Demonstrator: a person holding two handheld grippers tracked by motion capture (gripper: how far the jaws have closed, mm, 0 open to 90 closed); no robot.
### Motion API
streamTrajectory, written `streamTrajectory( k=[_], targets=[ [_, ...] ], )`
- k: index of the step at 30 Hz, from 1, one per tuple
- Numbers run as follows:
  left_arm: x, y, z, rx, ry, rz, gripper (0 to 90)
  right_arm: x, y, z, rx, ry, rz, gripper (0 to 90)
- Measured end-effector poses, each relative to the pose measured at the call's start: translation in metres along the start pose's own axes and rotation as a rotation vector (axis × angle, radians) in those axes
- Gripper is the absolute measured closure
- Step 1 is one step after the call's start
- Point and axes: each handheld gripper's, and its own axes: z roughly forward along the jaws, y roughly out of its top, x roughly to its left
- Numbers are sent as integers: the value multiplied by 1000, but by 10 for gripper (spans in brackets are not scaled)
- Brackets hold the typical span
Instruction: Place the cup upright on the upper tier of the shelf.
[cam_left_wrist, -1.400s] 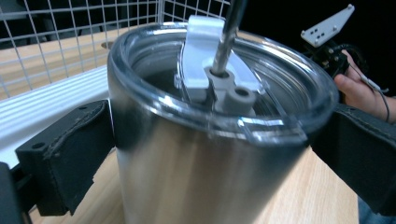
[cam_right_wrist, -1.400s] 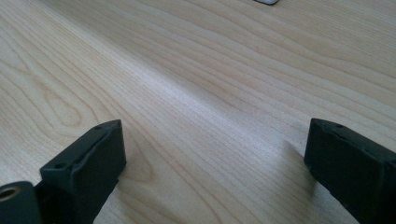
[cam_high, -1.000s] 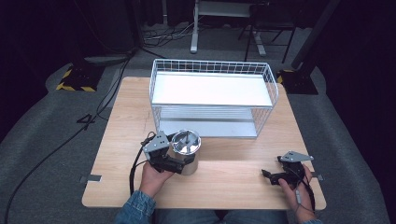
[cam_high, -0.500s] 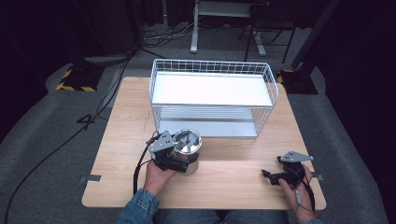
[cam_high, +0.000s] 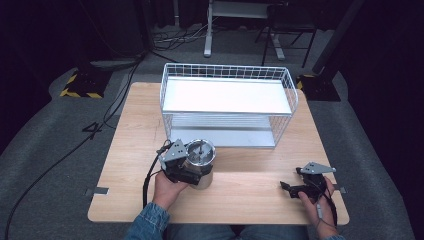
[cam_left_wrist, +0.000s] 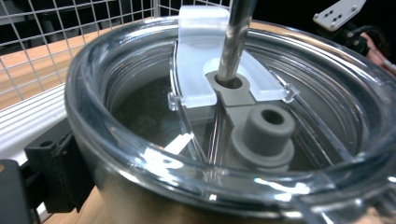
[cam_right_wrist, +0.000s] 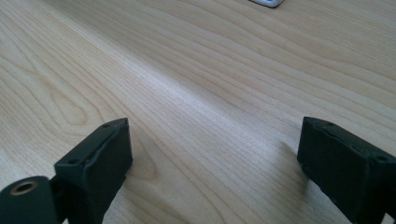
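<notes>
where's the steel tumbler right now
In the high view the steel tumbler stands left of centre on the table, gripped by the left hand-held gripper, just before the wire basket.

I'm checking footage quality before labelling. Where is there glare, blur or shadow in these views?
High view: evenly lit table, dark surroundings, white glare on the wire basket's shelf. Left gripper view: bright glints on the tumbler's clear lid rim, whose nearest edge is soft. Right gripper view: the right gripper's fingers are slightly soft and cast faint shadows on the wood.

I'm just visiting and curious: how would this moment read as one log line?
left gripper: jaws shut on steel tumbler, by wire basket | right gripper: jaws open, holding nothing, over table
</notes>
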Motion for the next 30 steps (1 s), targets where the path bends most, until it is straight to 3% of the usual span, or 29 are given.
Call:
streamTrajectory(
  k=[20,30],
  targets=[
    [-1,44,-18,12,-14,45,32,0,0,0,0,0,1,105],
    [4,86,-33,-30,-50,48,32,0,0,0,0,0,2,105]
  ],
)
